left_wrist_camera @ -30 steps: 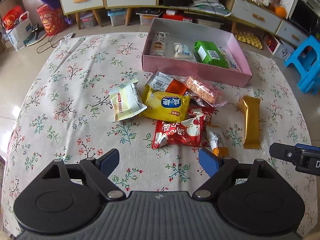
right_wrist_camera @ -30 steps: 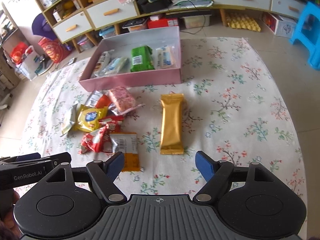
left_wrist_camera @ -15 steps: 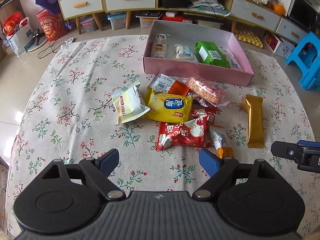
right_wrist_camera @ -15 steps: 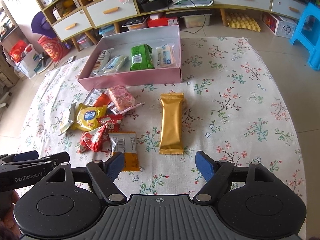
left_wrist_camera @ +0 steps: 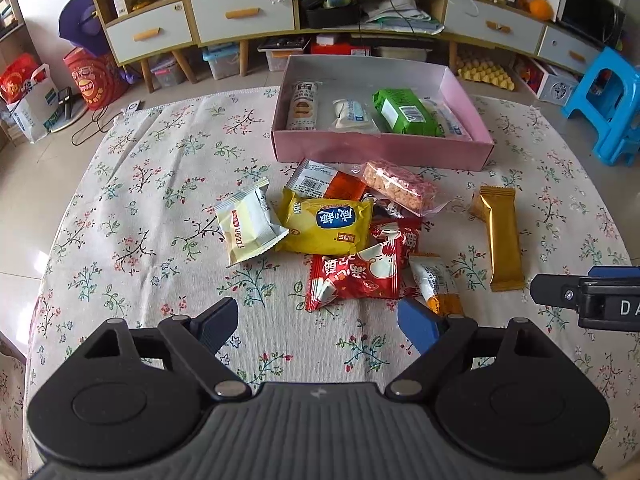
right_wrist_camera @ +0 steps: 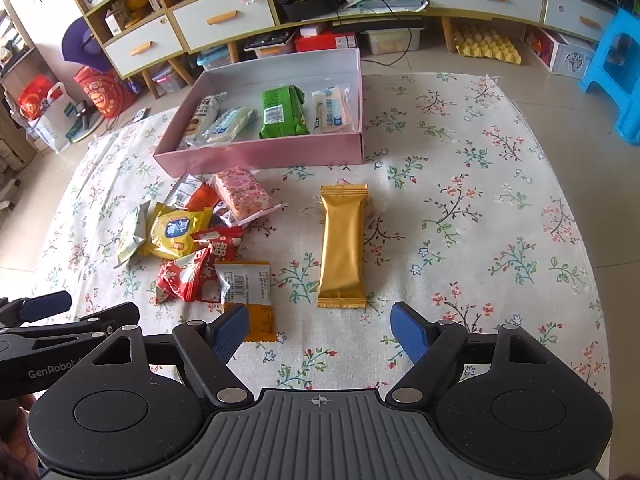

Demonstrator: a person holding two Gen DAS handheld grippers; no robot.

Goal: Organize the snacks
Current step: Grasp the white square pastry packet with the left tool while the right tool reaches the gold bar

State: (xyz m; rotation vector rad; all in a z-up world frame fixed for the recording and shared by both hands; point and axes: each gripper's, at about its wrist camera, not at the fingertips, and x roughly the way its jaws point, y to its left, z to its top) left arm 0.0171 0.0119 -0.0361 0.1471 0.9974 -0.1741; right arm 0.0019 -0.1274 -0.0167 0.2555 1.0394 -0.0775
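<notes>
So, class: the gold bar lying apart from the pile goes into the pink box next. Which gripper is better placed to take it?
Probably the right gripper: its open jaws sit just short of the gold bar, roughly in line with it. The left gripper faces the red packet instead.

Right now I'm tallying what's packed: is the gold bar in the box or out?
Out. The gold bar lies flat on the tablecloth, apart from the pink box, just ahead of the open right gripper.

Glossy gold foil wrapper [right_wrist_camera: 343, 245], matt pink cardboard box [right_wrist_camera: 260, 156], woven floral cloth [right_wrist_camera: 480, 208] over the counter
</notes>
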